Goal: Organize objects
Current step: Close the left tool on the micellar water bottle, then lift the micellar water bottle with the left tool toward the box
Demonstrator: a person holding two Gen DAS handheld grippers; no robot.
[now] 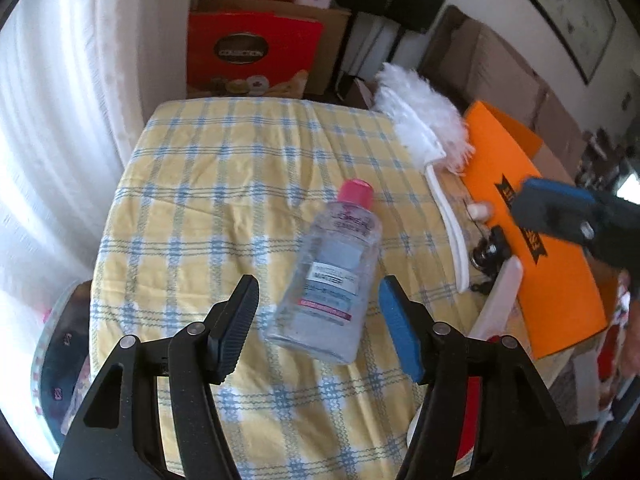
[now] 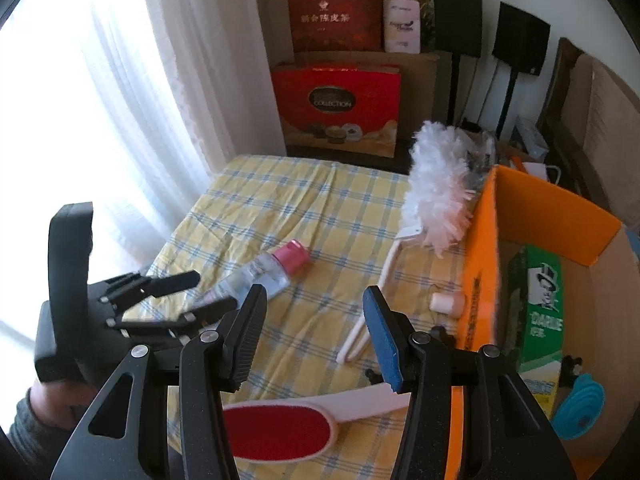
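Both grippers, left (image 1: 320,320) and right (image 2: 312,336), stood wide, empty; the bottle (image 1: 334,276) lay mid-tablecloth (image 1: 224,184).

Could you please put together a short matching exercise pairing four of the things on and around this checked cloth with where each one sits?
Things:
1. clear bottle with pink cap
2. white feather duster
3. green toothpaste box
4. red lint brush

Places:
A. inside the orange box
B. lying in the middle of the cloth
C. nearest the right camera
D. against the orange box's outer wall

Pairs: 1-B, 2-D, 3-A, 4-C
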